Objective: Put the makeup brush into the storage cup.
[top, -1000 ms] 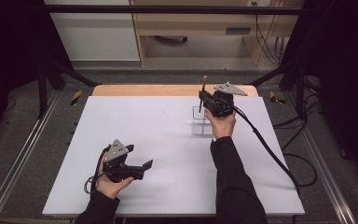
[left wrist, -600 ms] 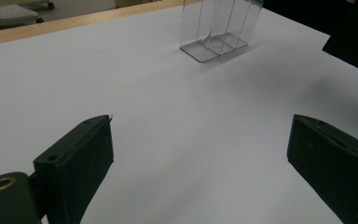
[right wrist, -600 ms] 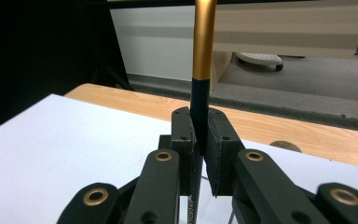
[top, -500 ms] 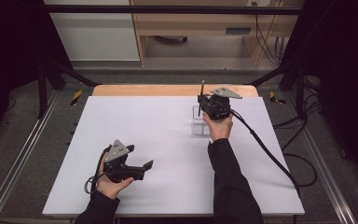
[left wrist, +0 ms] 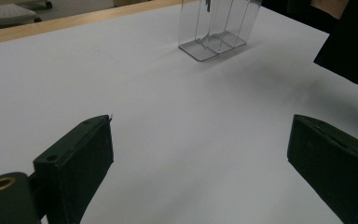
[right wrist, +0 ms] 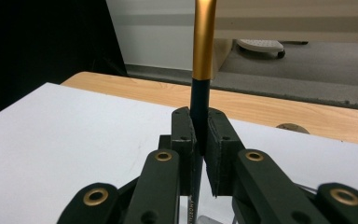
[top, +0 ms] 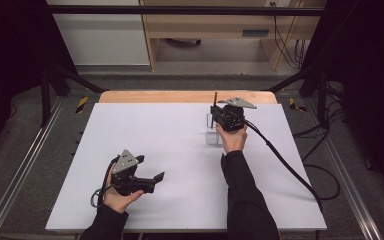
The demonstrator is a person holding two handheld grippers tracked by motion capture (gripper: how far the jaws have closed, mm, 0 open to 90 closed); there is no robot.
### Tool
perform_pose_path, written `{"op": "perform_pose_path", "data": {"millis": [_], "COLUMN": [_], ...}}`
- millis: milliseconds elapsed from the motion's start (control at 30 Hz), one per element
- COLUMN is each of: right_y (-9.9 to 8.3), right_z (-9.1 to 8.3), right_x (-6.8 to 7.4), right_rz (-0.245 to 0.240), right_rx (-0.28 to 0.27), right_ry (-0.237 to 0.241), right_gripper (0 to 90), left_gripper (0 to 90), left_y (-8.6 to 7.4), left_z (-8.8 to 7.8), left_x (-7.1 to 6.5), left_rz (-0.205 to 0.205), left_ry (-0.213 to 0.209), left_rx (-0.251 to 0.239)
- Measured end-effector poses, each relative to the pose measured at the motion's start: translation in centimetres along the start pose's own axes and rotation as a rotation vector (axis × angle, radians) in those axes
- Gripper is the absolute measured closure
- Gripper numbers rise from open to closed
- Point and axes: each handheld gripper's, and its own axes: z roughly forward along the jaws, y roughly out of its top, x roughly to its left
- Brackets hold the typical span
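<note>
There, the fingers of the right gripper [right wrist: 199, 140] were pinched tight on a slim pen [right wrist: 202, 70], dark in its lower barrel and gold in its upper part, which stood upright between the pads and rose well above them. In the high view the right gripper [top: 215, 111] sat directly above a small clear plastic holder [top: 211, 135] with upright dividers, placed on the far right part of the white desk [top: 170, 135]; the pen's gold end [top: 215, 95] poked up beside the grey plate. Whether the pen's tip was inside a compartment could not be told. The person's right hand [top: 232, 137] gripped the tool from behind, its black cable trailing off toward the desk's right edge.

The left gripper [top: 156, 178] lay near the front left of the desk, held in the left hand [top: 117, 192], its fingers [left wrist: 79, 168] spread wide with nothing between them, aimed across the bare surface at the holder [left wrist: 216, 30], well apart from it.
</note>
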Motion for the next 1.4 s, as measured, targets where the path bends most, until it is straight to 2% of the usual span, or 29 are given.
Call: {"op": "perform_pose_path", "data": {"millis": [500, 867, 1167, 1300, 1400], "right_y": [-1.1, -2.0, -2.5, -2.4, -2.2], "right_z": [0.4, 0.3, 0.4, -0.1, -0.8], "right_x": [0.2, -0.3, 0.0, 0.2, 0.4], "right_rz": [0.006, 0.022, -0.012, -0.012, -0.033], "right_rx": [0.024, 0.042, 0.07, 0.062, 0.059], "right_ry": [-0.006, -0.016, -0.028, -0.007, 0.008], "right_gripper": [83.0, 83.0, 82.5, 78.3, 75.4], "left_gripper": [6.2, 6.2, 6.2, 6.3, 6.3], "left_y": [0.0, 0.0, 0.0, 0.0, 0.0], "left_z": [0.0, 0.1, 0.1, 0.1, 0.1], "left_x": [-0.1, -0.1, -0.2, -0.1, -0.1], "left_rz": [0.003, 0.01, 0.01, 0.009, 0.01], "left_ry": [0.001, 0.002, 0.002, 0.004, 0.004], "left_rx": [0.001, 0.006, 0.005, 0.006, 0.007]}}
